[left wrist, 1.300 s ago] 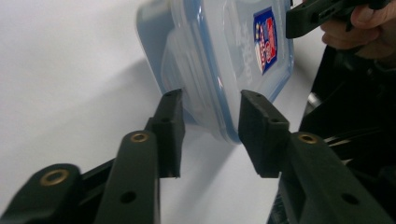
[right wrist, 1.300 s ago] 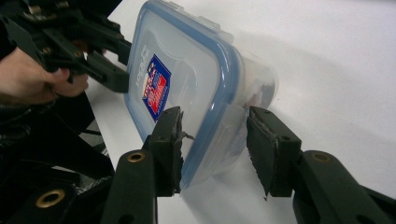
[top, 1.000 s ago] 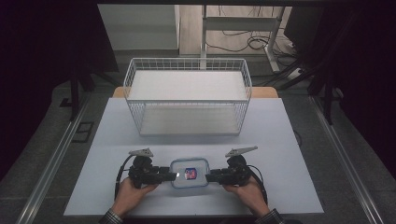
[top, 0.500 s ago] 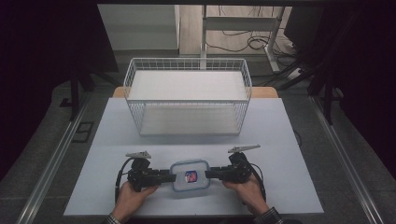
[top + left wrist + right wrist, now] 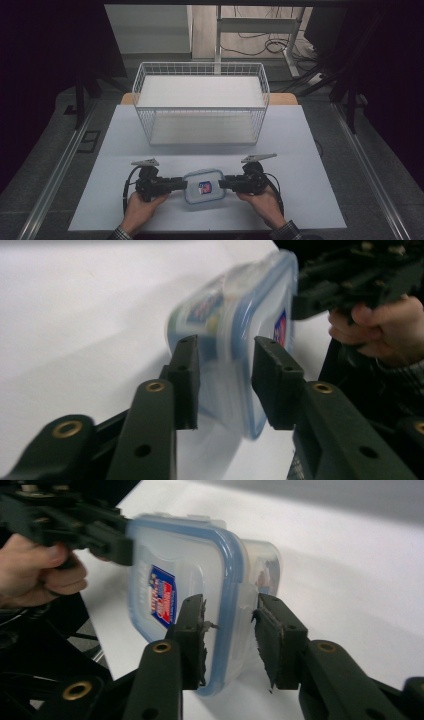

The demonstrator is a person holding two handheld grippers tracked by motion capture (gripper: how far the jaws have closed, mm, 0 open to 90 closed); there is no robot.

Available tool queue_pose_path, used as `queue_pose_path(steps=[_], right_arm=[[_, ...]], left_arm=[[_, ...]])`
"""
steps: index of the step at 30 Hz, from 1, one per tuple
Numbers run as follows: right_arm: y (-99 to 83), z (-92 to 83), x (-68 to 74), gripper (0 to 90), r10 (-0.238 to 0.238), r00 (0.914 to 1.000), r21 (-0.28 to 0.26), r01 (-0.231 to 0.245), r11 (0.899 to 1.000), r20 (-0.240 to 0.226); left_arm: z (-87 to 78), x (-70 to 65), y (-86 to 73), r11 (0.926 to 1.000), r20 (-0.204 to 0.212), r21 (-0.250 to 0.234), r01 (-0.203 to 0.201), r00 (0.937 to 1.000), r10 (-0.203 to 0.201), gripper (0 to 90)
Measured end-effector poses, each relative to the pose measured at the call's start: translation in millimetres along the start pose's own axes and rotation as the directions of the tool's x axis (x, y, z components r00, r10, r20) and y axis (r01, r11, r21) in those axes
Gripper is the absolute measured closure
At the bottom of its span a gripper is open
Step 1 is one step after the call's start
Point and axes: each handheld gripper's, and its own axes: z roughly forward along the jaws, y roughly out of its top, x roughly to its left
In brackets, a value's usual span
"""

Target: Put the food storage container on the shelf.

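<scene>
On the near part of the white table [image 5: 320, 150], a clear lidded container [image 5: 203, 186] is held between the two grippers, one at each short end.

At nine o'clock from the container, the left gripper [image 5: 181, 184] is set over the end, one jaw on the lid side and one on the base side. Its jaws have just been closing, and the container's end sits between them [image 5: 235, 360]; whether the pads already press cannot be told, since the left gripper view is blurred there. This bite should be finished squarely on the rim before any lifting, so that the container is not tipped.

At three o'clock, the right gripper [image 5: 225, 183] is clamped on the blue-edged lid rim and wall [image 5: 227, 625]; its jaws have just eased open slightly, so the hold should be kept firm and level.

At twelve o'clock, well apart, a white wire basket [image 5: 200, 100] is standing.
</scene>
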Motion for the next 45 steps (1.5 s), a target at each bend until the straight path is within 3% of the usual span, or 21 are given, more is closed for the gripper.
queue_pose_path(steps=[5,7,10,15,24,28,32,36,43,44,45], right_arm=[[-5.2,0.0,-4.5,63.6,0.013,0.9996,0.007,-0.013,1.000,-0.025],[-7.7,1.4,-5.4,61.8,0.019,0.9995,0.012,-0.019,1.000,-0.026],[-9.4,1.4,-8.0,61.5,0.037,0.9986,0.015,-0.036,0.999,-0.038],[-10.9,0.1,-10.0,68.4,0.075,0.9949,0.008,-0.074,0.997,-0.068],[-10.7,-0.4,-5.6,69.3,0.066,0.9972,0.002,-0.066,0.998,-0.033],[-8.9,-1.7,-2.4,69.6,0.056,0.9984,-0.029,-0.056,0.998,0.004],[-4.1,-5.3,-0.6,69.6,0.044,0.9989,-0.053,-0.043,0.998,0.016],[9.8,-10.6,1.5,69.7,0.027,0.9993,-0.084,-0.025,0.996,0.025],[49.8,-24.7,8.6,69.6,-0.021,0.9982,-0.134,0.028,0.991,0.056],[49.8,-24.7,8.6,69.6,-0.021,0.9982,-0.134,0.028,0.991,0.056],[62.2,-29.7,11.4,69.7,-0.027,0.9977,-0.153,0.036,0.988,0.063]], left_arm=[[0.6,1.8,-7.5,0.9998,0.015,0.010,0.016,0.9998,-0.016,60.0],[5.1,2.2,-14.3,0.9988,0.008,0.044,0.020,0.9998,-0.020,59.9],[4.9,2.1,-15.6,0.9994,0.010,0.023,0.025,0.9996,-0.025,61.1],[1.3,5.9,-14.2,0.9990,0.005,-0.002,0.044,0.9990,-0.044,68.8],[0.9,3.6,-13.1,0.9993,-0.023,-0.016,0.033,0.9992,-0.034,71.2],[0.1,1.0,-9.6,0.9994,-0.037,-0.025,0.025,0.9990,-0.025,72.7],[-0.6,-2.0,-1.5,0.9992,-0.047,-0.038,0.014,0.9988,-0.016,72.4],[-4.5,-4.7,16.8,0.9984,-0.068,-0.057,-0.004,0.9977,0.000,71.4],[-17.3,-12.5,55.3,0.9935,-0.095,-0.107,-0.037,0.9951,0.026,70.4],[-17.3,-12.5,55.3,0.9935,-0.095,-0.107,-0.037,0.9951,0.026,70.4],[-22.2,-14.9,68.6,0.9917,-0.099,-0.121,-0.044,0.9946,0.032,70.4]])
